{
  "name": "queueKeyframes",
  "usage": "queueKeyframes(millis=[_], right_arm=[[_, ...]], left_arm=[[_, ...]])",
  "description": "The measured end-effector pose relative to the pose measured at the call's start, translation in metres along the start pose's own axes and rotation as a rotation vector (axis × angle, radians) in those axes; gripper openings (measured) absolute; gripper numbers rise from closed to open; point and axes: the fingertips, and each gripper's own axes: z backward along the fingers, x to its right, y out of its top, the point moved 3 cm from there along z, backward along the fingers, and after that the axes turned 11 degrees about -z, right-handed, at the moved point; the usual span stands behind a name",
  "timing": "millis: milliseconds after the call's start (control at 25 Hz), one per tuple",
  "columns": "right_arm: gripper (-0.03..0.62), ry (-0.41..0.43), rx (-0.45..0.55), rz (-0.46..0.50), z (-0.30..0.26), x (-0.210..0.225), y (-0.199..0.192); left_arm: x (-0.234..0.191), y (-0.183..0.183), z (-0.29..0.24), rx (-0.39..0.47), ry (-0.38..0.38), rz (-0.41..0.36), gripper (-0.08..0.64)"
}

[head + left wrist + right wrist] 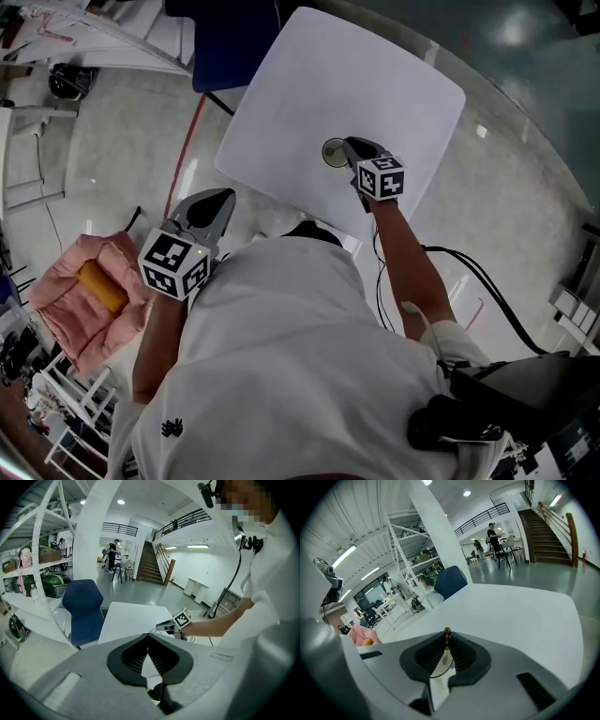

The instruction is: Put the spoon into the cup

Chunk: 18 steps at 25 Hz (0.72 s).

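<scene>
Clamping spoon (446, 645) in right gripper (354, 150) at cup (332, 152), upper centre.
Holding left gripper (219, 201) closed, empty, lower left.

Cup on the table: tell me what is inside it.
Head view shows the cup from above: dim greenish inside, nothing visible in it. The right tongs cover its right edge, hiding that part; they pinch the spoon.

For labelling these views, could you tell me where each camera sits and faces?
Head view: on the person's head, steeply down at the table, cup, left gripper and right gripper; torso, arms show.
Left gripper view: rides that gripper, along shut jaws toward the blue chair; right arm shows.
Right gripper view: rides that gripper, across the table; jaws hold the spoon.
All share the table.
</scene>
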Motion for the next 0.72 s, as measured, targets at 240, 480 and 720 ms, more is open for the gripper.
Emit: queueKeyframes(millis=[240, 480, 720], right_arm=[[0.046, -0.005, 0.003, 0.018, -0.003, 0.008, -0.002], [0.075, -0.017, -0.007, 0.040, -0.003, 0.008, -0.005], [0.210, -0.071, 0.013, 0.028, -0.001, 0.005, -0.004]], left_arm=[[-0.003, -0.002, -0.001, 0.000, 0.002, -0.002, 0.011], [-0.006, -0.001, 0.009, 0.014, 0.002, -0.010, 0.011], [-0.012, -0.012, 0.027, 0.032, -0.008, -0.020, 0.011]])
